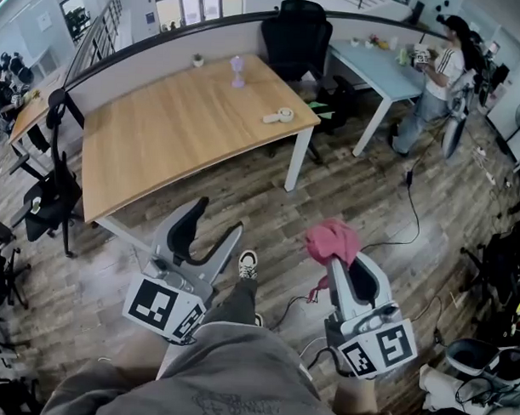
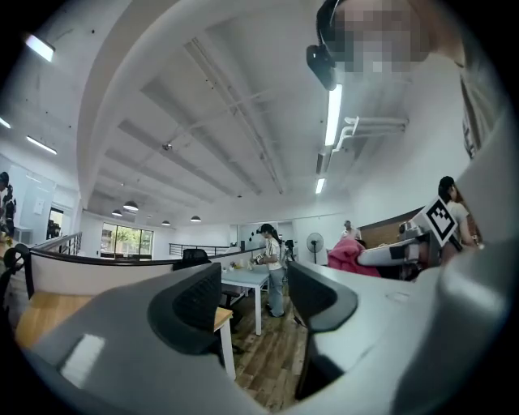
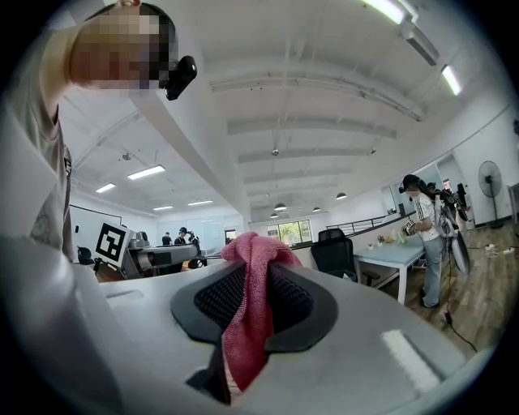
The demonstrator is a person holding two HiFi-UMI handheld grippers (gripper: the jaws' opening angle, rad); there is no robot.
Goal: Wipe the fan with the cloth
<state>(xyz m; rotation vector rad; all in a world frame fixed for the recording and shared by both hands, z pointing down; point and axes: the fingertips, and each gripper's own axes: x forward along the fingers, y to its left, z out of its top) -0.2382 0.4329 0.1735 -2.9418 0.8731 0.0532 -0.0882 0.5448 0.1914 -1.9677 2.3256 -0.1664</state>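
Cloth (image 1: 331,239) clamped in R gripper (image 3: 253,282) fingers; L gripper (image 2: 255,293) fingers wide, empty.

Left gripper (image 2: 258,298) jaws wide apart and empty, wood floor (image 2: 272,357) between them, person (image 2: 270,258) standing at a pale table (image 2: 243,280), pink cloth (image 2: 349,254) in right gripper (image 2: 366,256) at right

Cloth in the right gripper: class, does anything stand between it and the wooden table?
Nothing visible does: only wood floor lies between the cloth, shut in the right gripper, and the table.
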